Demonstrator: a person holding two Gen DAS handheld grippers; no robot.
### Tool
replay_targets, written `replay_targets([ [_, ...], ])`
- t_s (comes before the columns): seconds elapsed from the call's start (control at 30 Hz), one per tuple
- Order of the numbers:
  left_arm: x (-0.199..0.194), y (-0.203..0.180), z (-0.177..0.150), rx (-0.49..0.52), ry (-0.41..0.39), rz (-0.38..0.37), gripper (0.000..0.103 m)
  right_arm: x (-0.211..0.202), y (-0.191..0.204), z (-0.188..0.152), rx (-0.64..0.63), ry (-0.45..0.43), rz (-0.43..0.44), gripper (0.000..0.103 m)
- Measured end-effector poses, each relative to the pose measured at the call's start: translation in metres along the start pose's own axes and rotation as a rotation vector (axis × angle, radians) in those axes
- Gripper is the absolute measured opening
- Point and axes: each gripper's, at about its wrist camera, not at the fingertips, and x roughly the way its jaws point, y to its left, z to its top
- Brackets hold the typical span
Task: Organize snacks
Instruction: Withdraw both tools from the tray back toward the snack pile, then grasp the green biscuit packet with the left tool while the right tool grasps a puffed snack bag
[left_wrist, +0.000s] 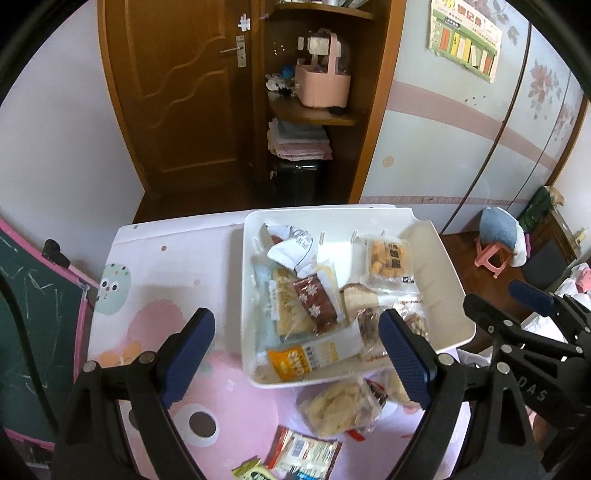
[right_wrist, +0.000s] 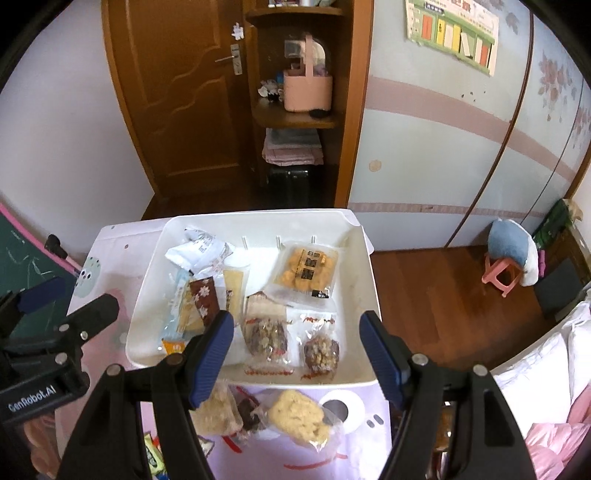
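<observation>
White snack tray (right_wrist: 369, 295) lies below both grippers' empty, spread jaws, left (left_wrist: 299, 354) and right (right_wrist: 297, 354).

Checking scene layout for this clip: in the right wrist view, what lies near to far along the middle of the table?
Pale puffed snack bag → nut-cluster packet in the white tray → yellow biscuit packet → tray's far rim.

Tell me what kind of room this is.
Probably a bedroom in a home, likely a child's: a sliding wardrobe with flower decals, white bedding at the right edge, and a small pink stool on the wooden floor.
</observation>
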Motion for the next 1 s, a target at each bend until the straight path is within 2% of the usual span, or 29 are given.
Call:
replay_targets([
  [0.2,-0.016,0.015,-0.029,-0.025,0.011,0.01,0.09,-0.019,0.003,-0.022,-0.01,-0.018,0.033,0.071],
  [0.43,-0.021,0.033,-0.076,-0.065,0.067,0.01,0.09,-0.016,0.012,-0.056,-0.033,0.021,0.079,0.071],
  [0.67,0.012,0.057,-0.137,-0.131,0.207,0.063,0.09,0.007,0.026,-0.089,-0.067,0.102,0.11,0.071],
  [0.77,0.033,0.072,-0.16,-0.205,0.282,0.092,0.09,0.017,0.031,-0.1,-0.079,0.122,0.114,0.071],
  [0.9,0.058,0.089,-0.186,-0.308,0.368,0.08,0.09,0.035,0.037,-0.107,-0.082,0.161,0.132,0.071],
  [1.0,0.071,0.094,-0.201,-0.347,0.419,0.09,0.09,0.049,0.041,-0.11,-0.081,0.191,0.149,0.071],
])
